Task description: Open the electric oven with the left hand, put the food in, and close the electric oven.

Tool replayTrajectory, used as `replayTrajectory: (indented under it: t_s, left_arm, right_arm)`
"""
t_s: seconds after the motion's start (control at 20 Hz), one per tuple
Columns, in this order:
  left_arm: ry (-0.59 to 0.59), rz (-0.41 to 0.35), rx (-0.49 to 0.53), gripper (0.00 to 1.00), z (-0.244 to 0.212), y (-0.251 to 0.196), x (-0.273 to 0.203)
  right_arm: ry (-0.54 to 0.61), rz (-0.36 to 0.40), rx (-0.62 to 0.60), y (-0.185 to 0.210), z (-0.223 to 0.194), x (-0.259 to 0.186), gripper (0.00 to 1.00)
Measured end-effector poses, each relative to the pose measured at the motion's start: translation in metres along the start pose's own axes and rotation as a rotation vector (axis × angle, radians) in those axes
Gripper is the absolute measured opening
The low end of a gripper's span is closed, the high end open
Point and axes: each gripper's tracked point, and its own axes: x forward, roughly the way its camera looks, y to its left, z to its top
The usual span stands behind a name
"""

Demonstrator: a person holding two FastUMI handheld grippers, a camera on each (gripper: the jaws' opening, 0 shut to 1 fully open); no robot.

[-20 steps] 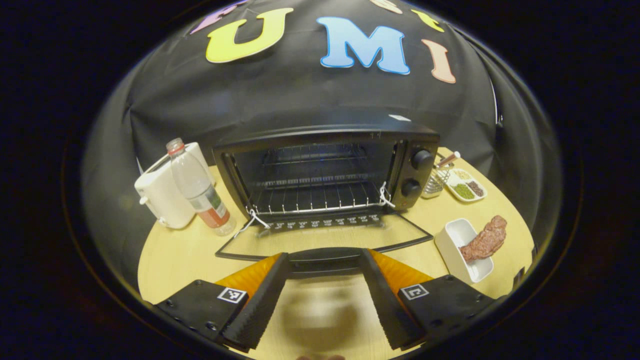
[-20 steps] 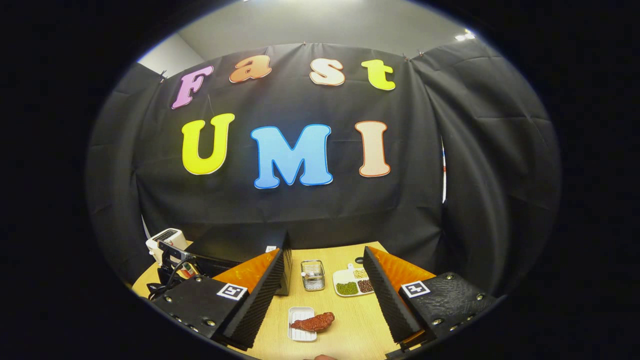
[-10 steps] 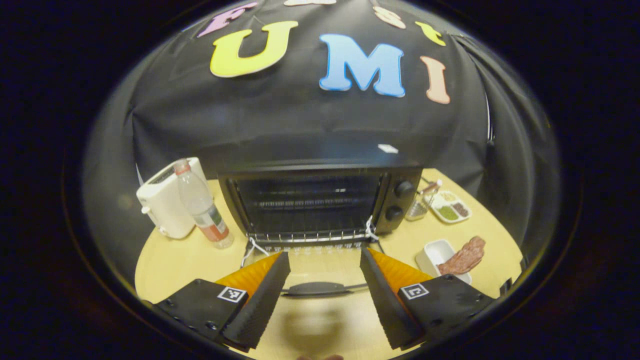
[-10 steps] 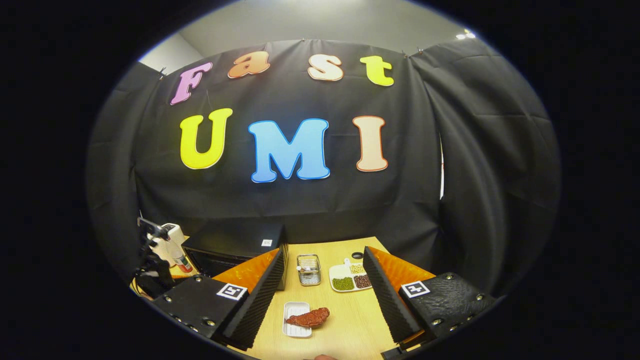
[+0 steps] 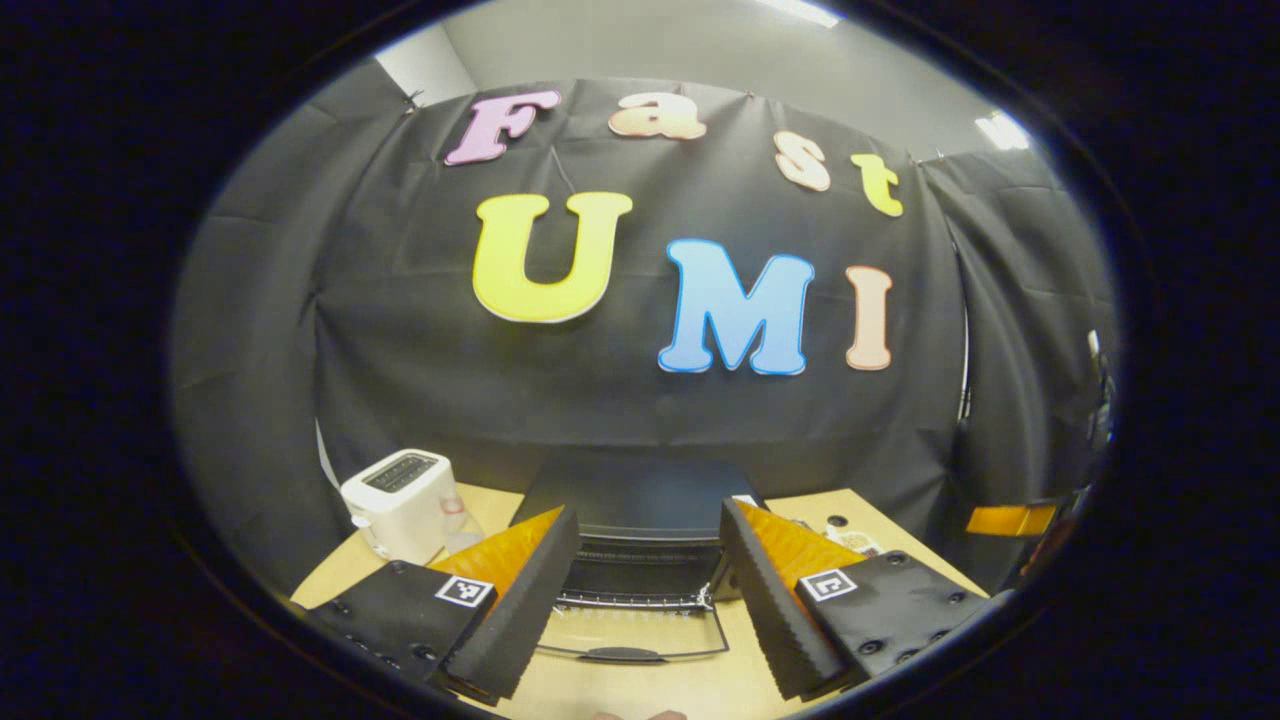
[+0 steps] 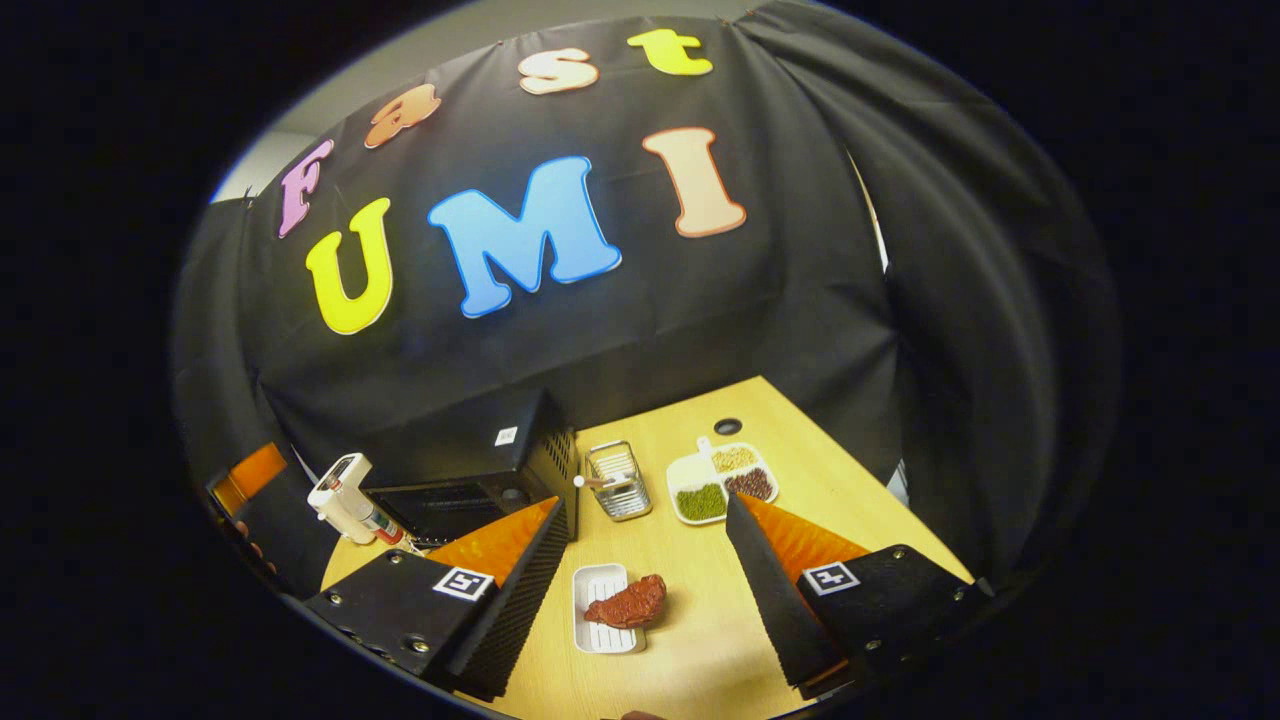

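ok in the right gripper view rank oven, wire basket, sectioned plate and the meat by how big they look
1. oven, clearly largest
2. sectioned plate
3. wire basket and meat look alike; the meat sits nearer the camera, so that order is unsure

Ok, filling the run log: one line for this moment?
oven door: open | left gripper: open | right gripper: open, above meat | meat: on dish

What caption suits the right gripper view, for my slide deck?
Open right gripper hovers above the meat on its white dish.

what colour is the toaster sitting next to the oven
The toaster is white with a dark slotted top, clearest in the left gripper view, beside the black oven.
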Motion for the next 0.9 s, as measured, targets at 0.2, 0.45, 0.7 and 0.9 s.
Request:
replayTrajectory:
  t_s: [0.2, 0.45, 0.7, 0.9]
  left_arm:
    - [-0.050, 0.014, -0.015, 1.00, 0.030, 0.000, -0.018]
    - [-0.078, 0.065, -0.022, 1.00, 0.048, 0.017, -0.033]
    - [-0.048, 0.101, -0.026, 1.00, 0.042, 0.023, -0.042]
    - [-0.027, 0.127, -0.023, 1.00, 0.037, 0.029, -0.051]
  right_arm:
    - [0.120, 0.037, 0.078, -0.017, -0.057, 0.034, 0.97]
    - [0.256, 0.085, 0.182, -0.022, -0.119, 0.067, 0.98]
    - [0.366, 0.136, 0.294, -0.018, -0.159, 0.093, 0.98]
    - [0.404, 0.151, 0.346, -0.010, -0.174, 0.108, 0.91]
